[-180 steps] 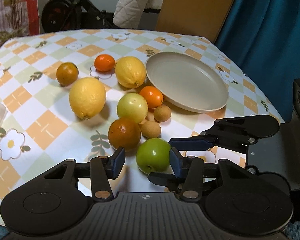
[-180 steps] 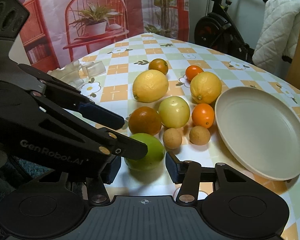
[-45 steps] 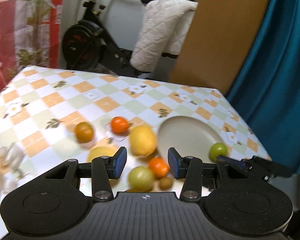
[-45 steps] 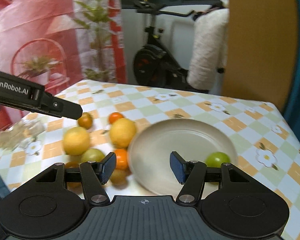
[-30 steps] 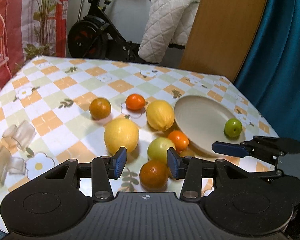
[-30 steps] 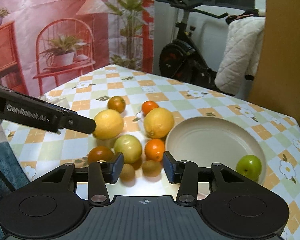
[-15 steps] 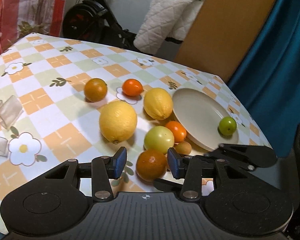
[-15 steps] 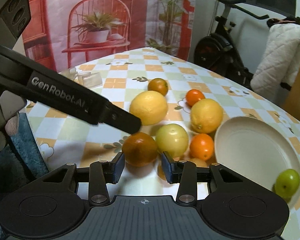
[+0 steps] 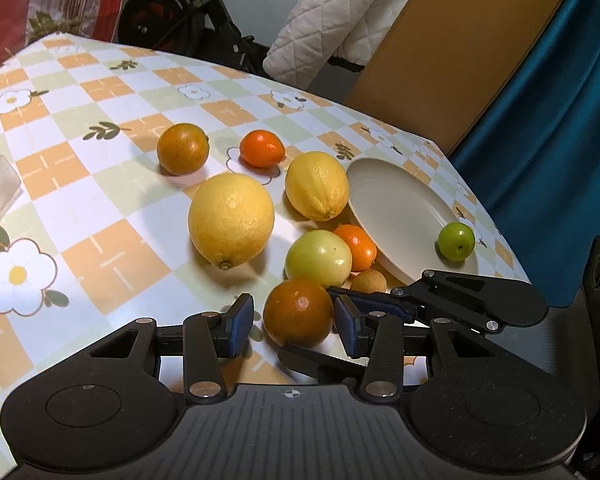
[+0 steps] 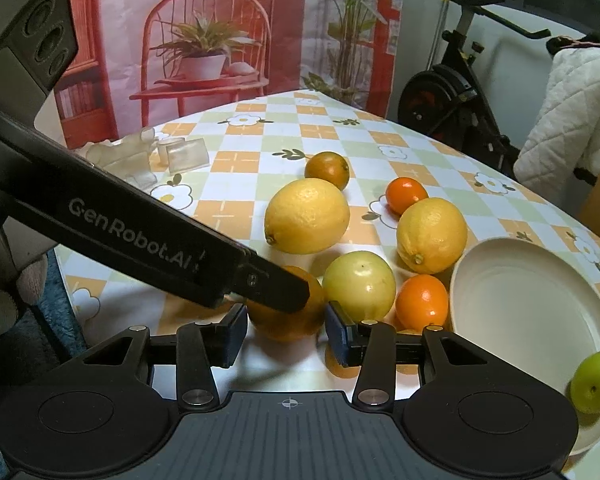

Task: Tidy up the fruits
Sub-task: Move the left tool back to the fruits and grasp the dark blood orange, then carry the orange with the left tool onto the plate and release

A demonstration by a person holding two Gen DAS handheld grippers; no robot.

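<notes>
Fingers: left gripper (image 9: 294, 330) is part open with the dark orange (image 9: 299, 312) sitting between its blue pads (image 9: 239, 325); small gaps show on both sides, so no squeeze. Right gripper (image 10: 285, 335) comes at the same dark orange (image 10: 286, 308) from the other side; its jaws have just been opening a bit, the fruit sits between them and neither pad presses it. In the right wrist view one left finger (image 10: 260, 280) lies across the top of that orange, and whether it touches I cannot tell. The orange sits on the checked table (image 9: 100, 184) near its front edge, just beside the pale green-yellow fruit (image 9: 318, 258). Behind those: two lemons (image 9: 231, 219) (image 9: 317, 185), a small tangerine (image 9: 356, 247) against the plate rim, a small brown fruit (image 9: 369, 281) (partly hidden by the right gripper's finger), and further toward the back edge another dark orange (image 9: 183, 148) and a tangerine (image 9: 262, 148). Beige plate (image 9: 400, 208) lies toward the table's right edge, holding one green fruit (image 9: 456, 241) at its near right rim. Clear plastic bits (image 10: 180, 154) sit at the left edge.
</notes>
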